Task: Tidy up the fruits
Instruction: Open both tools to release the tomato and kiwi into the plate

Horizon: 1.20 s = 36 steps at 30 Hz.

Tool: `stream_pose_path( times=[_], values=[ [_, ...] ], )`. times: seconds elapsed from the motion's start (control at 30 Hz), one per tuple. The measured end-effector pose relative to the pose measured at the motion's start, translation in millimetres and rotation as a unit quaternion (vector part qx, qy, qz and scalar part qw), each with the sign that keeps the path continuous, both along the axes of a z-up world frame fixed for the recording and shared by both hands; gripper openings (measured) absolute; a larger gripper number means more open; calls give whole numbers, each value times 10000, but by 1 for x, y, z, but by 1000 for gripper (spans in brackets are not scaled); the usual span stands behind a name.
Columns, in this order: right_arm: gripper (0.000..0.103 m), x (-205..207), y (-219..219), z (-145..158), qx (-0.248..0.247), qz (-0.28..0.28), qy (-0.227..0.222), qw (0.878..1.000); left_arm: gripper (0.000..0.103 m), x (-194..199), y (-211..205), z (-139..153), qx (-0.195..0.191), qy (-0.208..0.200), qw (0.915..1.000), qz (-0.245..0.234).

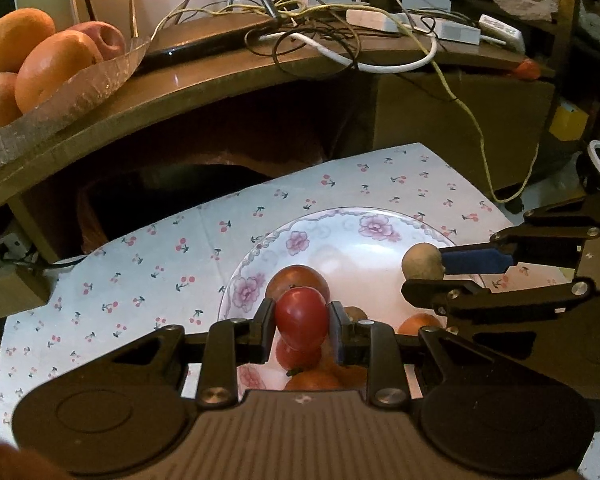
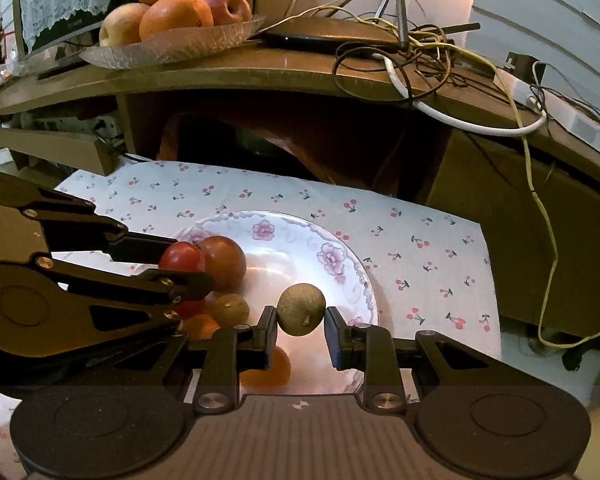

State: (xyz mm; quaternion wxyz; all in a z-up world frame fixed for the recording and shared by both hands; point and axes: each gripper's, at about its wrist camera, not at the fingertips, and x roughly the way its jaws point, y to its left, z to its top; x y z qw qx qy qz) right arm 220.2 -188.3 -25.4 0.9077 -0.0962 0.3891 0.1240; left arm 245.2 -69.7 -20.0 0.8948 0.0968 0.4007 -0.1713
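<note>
My left gripper is shut on a small red tomato, held just above a flowered white plate. My right gripper is shut on a round brown fruit over the same plate. In the left wrist view the right gripper comes in from the right with the brown fruit. In the right wrist view the left gripper enters from the left with the red tomato. On the plate lie a larger tomato, a second brown fruit and orange fruits.
The plate rests on a cherry-print cloth. Behind it a wooden shelf carries a glass dish of oranges and apples, a tangle of cables and a white power strip. A dark recess lies under the shelf.
</note>
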Motion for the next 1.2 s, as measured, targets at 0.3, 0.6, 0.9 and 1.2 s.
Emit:
stream_pose_path(
  times=[0.3, 0.6, 0.9, 1.2],
  values=[
    [28, 15, 3, -10, -18, -28, 79, 10000, 32, 4, 3, -4, -8, 41, 10000, 55],
    [29, 23, 4, -16, 51, -33, 135, 9999, 33, 7, 4, -6, 6, 51, 9999, 118],
    [30, 23, 5, -16, 35, -24, 132, 9999, 34, 6, 6, -6, -12, 68, 9999, 145],
    [34, 21, 5, -13, 75, -14, 57, 10000, 35, 6, 9, -6, -13, 50, 9998, 181]
  ],
)
